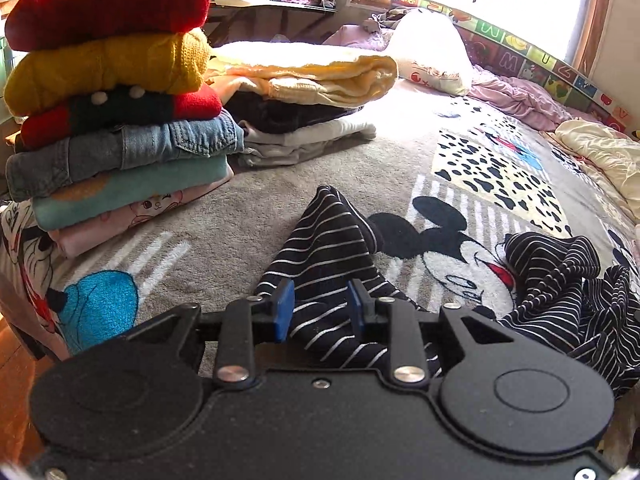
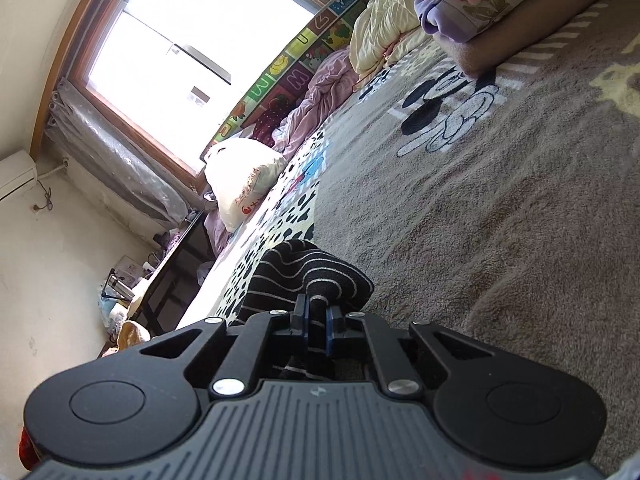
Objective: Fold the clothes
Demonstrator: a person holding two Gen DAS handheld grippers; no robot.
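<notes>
The left gripper (image 1: 320, 310) sits low over the blanket (image 1: 280, 184), its blue pads (image 1: 285, 308) spread with striped cloth lying in the gap — the pads are apart, and I cannot tell whether either touches the fabric. The shirt (image 1: 328, 248), black with thin white stripes, rises from between the fingers to a peak just ahead, then trails right in a crumpled heap near the frame's edge; its long run goes left to right across the near bed, and no hem or collar can be made out.

In the right wrist view the right gripper (image 2: 316, 316) has its fingers pressed close on a bunched fold of the shirt (image 2: 304, 276), which bulges just past the tips and hangs toward the spotted patch of the blanket (image 2: 480, 200).

Ahead of the left gripper the grey blanket lies bare up to the spotted panel — the widest open room. To the left a tall stack (image 1: 116, 100) of folded clothes stands near the bed's corner, red sweater on top, pink at the bottom; a lower pile (image 1: 312, 104) sits just beside it, farther back. On the far side a pillow (image 1: 432, 52), rumpled pink bedding (image 1: 516, 96) and a cream quilt (image 1: 600, 152) crowd the letter-printed mat (image 1: 532, 56) under the window (image 2: 192, 28).
</notes>
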